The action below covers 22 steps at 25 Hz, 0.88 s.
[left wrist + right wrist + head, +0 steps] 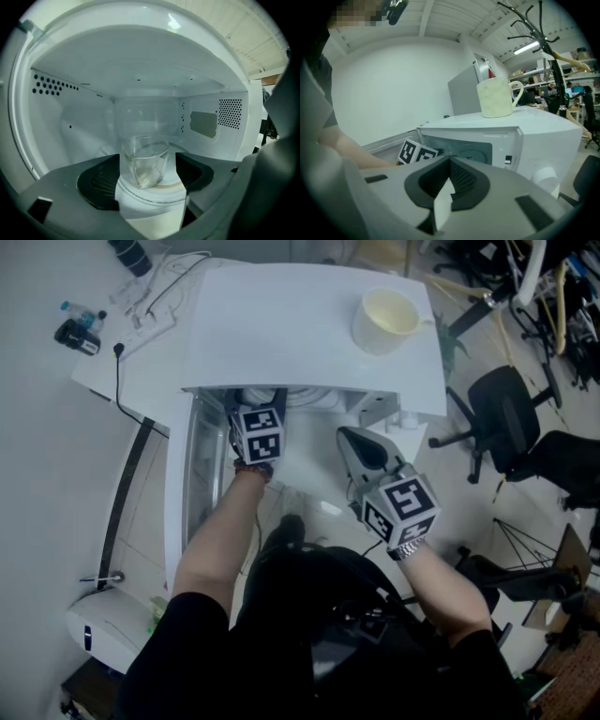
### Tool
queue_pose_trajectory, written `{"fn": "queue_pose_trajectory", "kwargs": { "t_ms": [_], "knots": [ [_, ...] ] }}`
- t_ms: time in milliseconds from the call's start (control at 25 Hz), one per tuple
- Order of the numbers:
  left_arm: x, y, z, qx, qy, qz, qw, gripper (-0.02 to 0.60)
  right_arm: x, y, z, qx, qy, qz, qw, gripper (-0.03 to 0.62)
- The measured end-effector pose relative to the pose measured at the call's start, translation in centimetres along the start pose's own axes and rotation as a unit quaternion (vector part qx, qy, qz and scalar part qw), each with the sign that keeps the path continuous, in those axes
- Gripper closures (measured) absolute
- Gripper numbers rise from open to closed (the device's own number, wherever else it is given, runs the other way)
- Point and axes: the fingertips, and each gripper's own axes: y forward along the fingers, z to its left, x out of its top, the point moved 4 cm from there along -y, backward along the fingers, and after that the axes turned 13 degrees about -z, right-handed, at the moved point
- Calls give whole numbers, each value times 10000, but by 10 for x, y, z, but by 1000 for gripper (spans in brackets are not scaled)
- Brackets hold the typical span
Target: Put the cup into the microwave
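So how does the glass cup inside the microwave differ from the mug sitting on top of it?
The glass cup is clear and see-through; the mug is solid cream. The mug has a handle; the glass cup shows none. The glass cup stands inside the microwave, between the pads of the open left claw without touching them; the mug sits on the microwave's roof. Both stand upright, mouths up.

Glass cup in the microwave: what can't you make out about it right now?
Head view: the top of the microwave and the left tongs hide the glass cup.
Left gripper view: whether the pale patch in the cup is residue or reflection.
Right gripper view: cavity too small, cup unseen.
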Motion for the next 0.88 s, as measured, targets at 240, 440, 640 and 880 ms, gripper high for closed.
{"fn": "queue_pose_trajectory", "kwargs": {
  "t_ms": [240, 440, 640, 880],
  "knots": [
    [6, -20, -9, -18, -4, -67, 10000, 213, 5, -17, 7, 11, -46, -111, 9999, 582],
    [13, -40, -20, -48, 7, -133, 9999, 213, 11, -33, 12, 9, -94, -212, 9997, 582],
    [22, -62, -34, -92, -18, -242, 9997, 213, 15, -51, 16, -12, -130, -339, 9993, 582],
    [41, -88, -48, -121, -33, -465, 9988, 213, 22, -72, 22, -43, -200, -505, 9985, 580]
  ]
}}
